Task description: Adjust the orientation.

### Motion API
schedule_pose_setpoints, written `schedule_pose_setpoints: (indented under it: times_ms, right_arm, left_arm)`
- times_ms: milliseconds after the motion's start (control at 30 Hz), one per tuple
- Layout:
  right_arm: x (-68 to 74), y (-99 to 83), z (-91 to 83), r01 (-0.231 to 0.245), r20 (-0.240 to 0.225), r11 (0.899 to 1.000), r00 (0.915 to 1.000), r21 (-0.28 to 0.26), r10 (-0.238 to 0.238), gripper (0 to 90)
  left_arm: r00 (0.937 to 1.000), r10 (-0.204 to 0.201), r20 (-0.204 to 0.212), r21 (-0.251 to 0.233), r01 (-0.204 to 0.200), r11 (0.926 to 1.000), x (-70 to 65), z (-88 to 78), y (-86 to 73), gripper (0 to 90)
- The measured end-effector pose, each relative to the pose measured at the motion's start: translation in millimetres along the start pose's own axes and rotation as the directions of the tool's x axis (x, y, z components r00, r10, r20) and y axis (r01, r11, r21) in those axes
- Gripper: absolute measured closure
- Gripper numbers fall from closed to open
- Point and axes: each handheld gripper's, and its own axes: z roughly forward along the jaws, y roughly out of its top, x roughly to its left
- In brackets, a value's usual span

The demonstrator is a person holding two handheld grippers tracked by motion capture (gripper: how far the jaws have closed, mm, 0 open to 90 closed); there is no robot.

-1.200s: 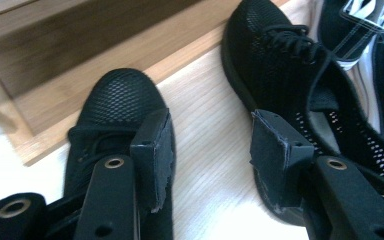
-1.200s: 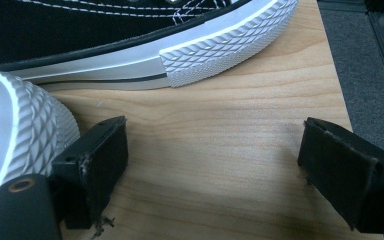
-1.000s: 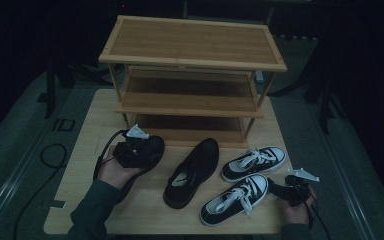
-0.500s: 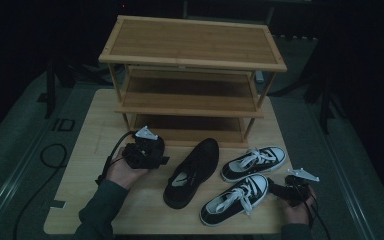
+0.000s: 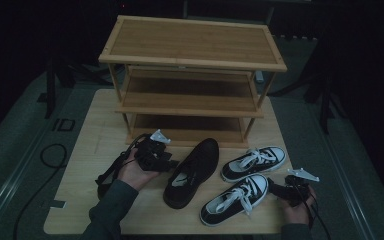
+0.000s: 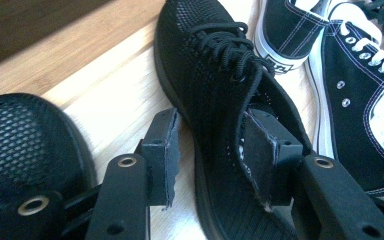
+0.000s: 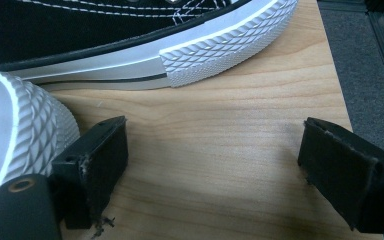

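Observation:
A black mesh shoe (image 5: 192, 172) (image 6: 215, 65) lies mid-table, toe toward the rack. My left gripper (image 5: 169, 161) (image 6: 210, 130) is open astride its side wall: one pad (image 6: 260, 152) sits inside the collar and the other pad (image 6: 164, 150) stands just outside the sole, with a strip of wood showing between. Its jaws have just been closing. A second black mesh shoe (image 6: 25, 145) lies close by that outer jaw. Two black-and-white sneakers (image 5: 254, 162) (image 5: 235, 199) lie to the right. My right gripper (image 5: 276, 189) (image 7: 215, 145) rests open on the table beside the nearer sneaker's white rubber toe (image 7: 20, 135), holding nothing.
A three-tier bamboo shoe rack (image 5: 192, 45) stands at the back of the wooden table (image 5: 95, 125). Cables trail from the left gripper over the table's left side (image 5: 107, 177). The table's right edge and a grey floor (image 7: 370, 60) lie just beyond my right gripper.
My left gripper has slid right and slightly down until its jaws straddle the middle black shoe's side. That shoe has not shifted, and the right gripper has kept still.

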Motion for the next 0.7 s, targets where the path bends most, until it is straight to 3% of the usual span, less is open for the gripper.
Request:
schedule_pose_setpoints:
  times_ms: [333,700]
  right_arm:
    - [-0.1,0.0,0.1,0.001,0.000,1.000,1.0000,-0.001,-0.001,12.4]
    - [0.0,0.0,-0.1,0.000,-0.001,1.000,1.0000,0.001,0.000,12.4]
  left_arm:
    - [0.9992,0.038,0.007,0.045,-0.039,0.9982,-7.1,19.2,6.7,62.3]
    - [0.9996,0.025,-0.011,0.061,-0.024,0.9979,-10.6,37.7,15.1,72.6]
